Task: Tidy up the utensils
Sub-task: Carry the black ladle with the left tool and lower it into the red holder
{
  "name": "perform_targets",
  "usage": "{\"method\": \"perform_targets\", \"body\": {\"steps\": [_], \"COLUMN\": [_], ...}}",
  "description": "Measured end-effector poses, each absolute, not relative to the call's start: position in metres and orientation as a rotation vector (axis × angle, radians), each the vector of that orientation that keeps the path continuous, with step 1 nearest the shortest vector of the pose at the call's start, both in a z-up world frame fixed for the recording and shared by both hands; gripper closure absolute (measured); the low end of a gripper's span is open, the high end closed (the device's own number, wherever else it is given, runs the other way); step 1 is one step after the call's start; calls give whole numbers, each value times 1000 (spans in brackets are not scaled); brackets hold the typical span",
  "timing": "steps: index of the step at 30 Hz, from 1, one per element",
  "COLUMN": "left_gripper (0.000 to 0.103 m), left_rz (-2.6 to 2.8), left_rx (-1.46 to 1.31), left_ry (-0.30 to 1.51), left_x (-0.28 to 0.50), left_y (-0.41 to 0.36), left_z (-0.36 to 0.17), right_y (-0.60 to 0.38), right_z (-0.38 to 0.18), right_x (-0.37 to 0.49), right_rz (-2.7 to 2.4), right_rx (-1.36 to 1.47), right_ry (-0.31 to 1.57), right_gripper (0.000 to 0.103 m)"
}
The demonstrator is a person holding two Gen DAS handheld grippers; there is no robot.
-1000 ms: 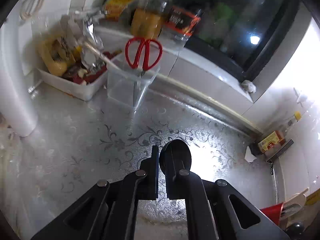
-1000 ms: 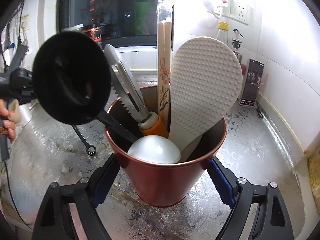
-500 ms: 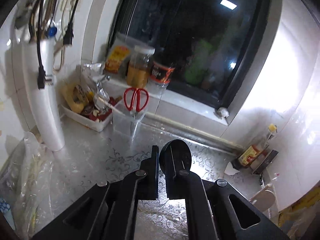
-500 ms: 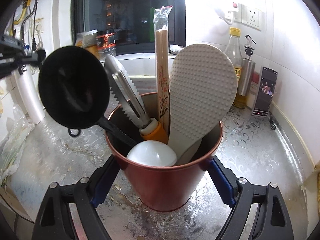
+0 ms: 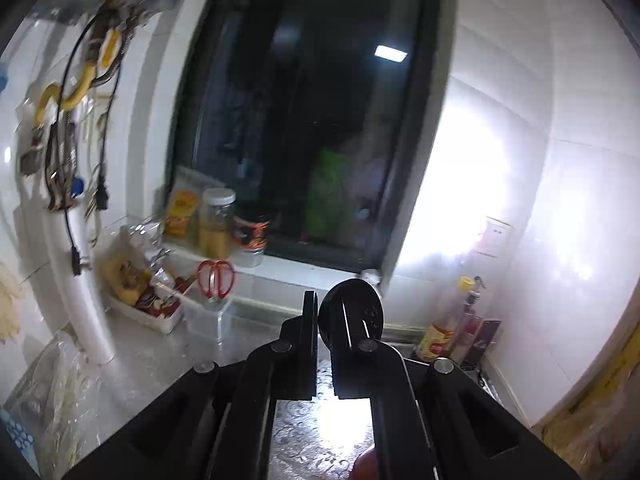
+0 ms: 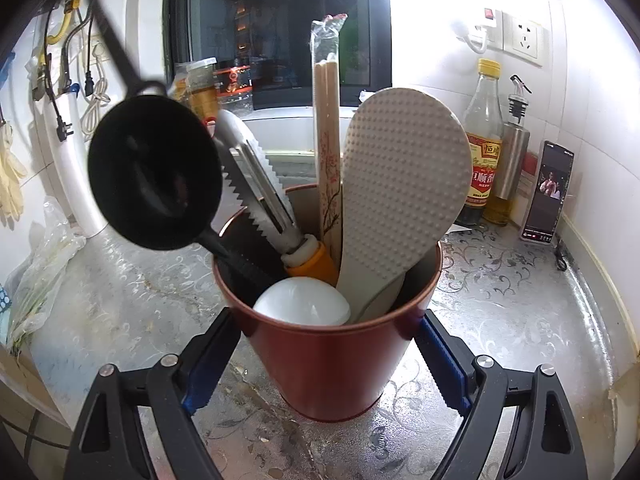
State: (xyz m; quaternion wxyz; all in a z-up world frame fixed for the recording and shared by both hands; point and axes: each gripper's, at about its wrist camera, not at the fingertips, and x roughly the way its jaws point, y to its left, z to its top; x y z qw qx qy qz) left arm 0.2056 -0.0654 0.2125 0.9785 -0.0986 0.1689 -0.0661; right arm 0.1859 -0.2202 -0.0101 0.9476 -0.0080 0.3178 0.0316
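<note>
My right gripper [image 6: 326, 356] is shut on a copper-red cup [image 6: 328, 364], its blue pads [image 6: 208, 376] pressing both sides. The cup stands on the patterned counter [image 6: 500, 304]. In it are a black ladle [image 6: 154, 172], serrated tongs [image 6: 256, 184] with an orange end, wrapped chopsticks [image 6: 328, 136], a beige rice paddle [image 6: 404, 188] and a white rounded spoon [image 6: 302, 302]. My left gripper [image 5: 319, 312] is shut on a black utensil, whose round head [image 5: 354, 312] shows past the fingertips. Its thin handle [image 6: 116, 44] with an end loop hangs at the upper left of the right wrist view, above the ladle.
Red scissors [image 5: 215, 278] stand in a clear box by the window sill, beside a white tray [image 5: 160, 322] of packets and several jars. A white pipe [image 5: 76, 280] and plastic bag [image 6: 40, 264] are at the left. An oil bottle [image 6: 484, 140] and phone [image 6: 548, 192] stand at the right wall.
My left gripper has risen with the black utensil; its view swung from the counter up to the window. The looped handle climbed from counter level to above the ladle. The cup stays gripped.
</note>
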Motion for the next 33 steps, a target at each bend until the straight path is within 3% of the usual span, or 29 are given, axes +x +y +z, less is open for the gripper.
{"method": "perform_targets", "body": {"steps": [13, 33], "left_gripper": [99, 98], "left_rz": [-274, -351], "left_rx": [-55, 72], "left_ry": [326, 451], "left_x": [220, 247], "left_y": [-119, -151], "left_z": [218, 170], "right_y": [-215, -200], "right_z": [-6, -4], "right_x": [186, 187], "right_rz": [45, 16], "right_rx": [-21, -56], "right_ry": [658, 657], "right_gripper": [13, 14]}}
